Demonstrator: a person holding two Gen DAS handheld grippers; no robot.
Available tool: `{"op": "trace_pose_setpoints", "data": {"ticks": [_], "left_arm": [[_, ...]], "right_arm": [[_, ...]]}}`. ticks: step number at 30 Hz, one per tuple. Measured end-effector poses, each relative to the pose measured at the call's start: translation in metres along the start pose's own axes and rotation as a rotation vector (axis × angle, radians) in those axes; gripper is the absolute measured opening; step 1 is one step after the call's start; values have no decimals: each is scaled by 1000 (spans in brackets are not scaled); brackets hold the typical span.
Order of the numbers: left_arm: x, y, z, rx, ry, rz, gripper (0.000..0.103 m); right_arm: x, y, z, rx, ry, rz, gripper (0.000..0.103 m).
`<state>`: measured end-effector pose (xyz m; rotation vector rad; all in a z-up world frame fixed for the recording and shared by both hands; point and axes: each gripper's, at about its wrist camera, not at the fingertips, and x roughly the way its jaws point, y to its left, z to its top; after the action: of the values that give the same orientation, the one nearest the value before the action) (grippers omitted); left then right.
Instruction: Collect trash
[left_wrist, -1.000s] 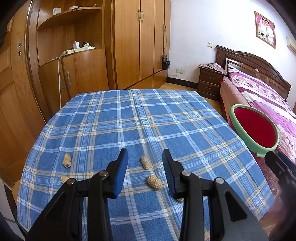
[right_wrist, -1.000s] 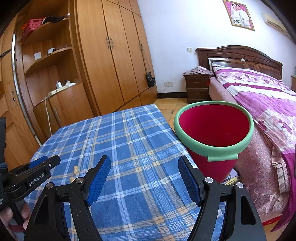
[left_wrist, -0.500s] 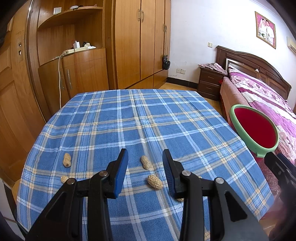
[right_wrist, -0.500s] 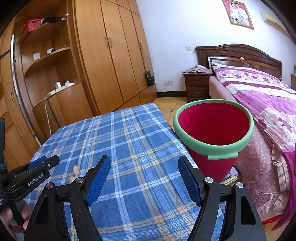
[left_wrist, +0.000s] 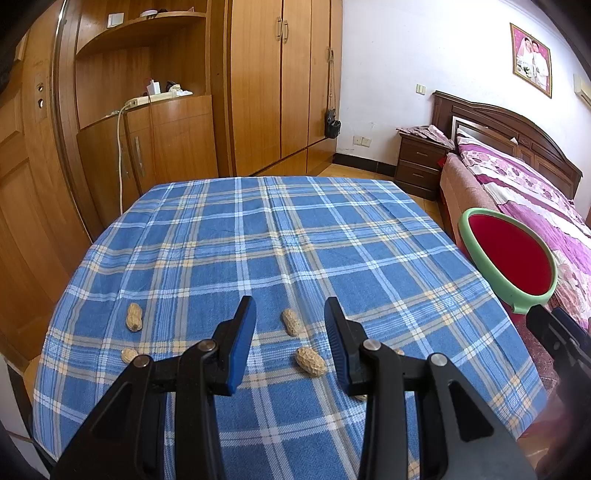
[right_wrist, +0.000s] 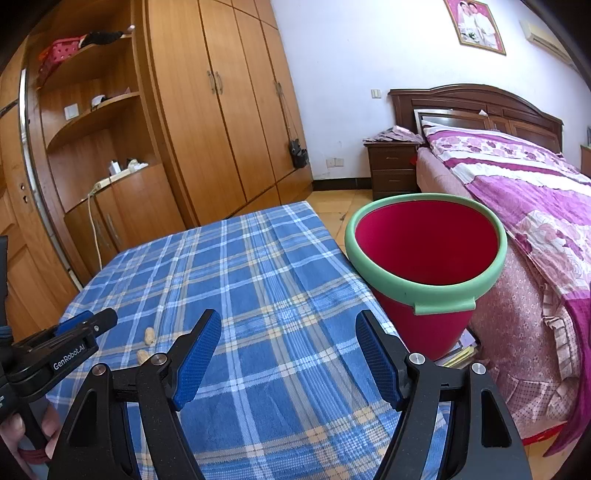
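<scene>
Nothing has shifted in the last second. The left hand-held gripper (left_wrist: 290, 325) hovers, narrowly open and empty, over peanuts (left_wrist: 310, 361) on the worktop (left_wrist: 295, 240); right hand-held gripper (right_wrist: 288, 350) wide, empty. Bucket (right_wrist: 424, 291) waits beyond, so collecting hasn't begun.

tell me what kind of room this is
A bedroom in a home, most likely: a bed with a purple floral cover, a nightstand beside it, and a wall of wooden wardrobes.
</scene>
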<state>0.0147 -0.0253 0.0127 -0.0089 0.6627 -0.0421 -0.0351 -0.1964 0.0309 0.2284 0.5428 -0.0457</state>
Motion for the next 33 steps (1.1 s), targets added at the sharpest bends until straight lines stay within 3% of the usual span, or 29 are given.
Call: {"op": "trace_pose_setpoints", "data": {"ticks": [33], "left_arm": [[0,3,-1,-2,0,4,38]], "right_arm": [[0,0,0,2,2,0,76]]}}
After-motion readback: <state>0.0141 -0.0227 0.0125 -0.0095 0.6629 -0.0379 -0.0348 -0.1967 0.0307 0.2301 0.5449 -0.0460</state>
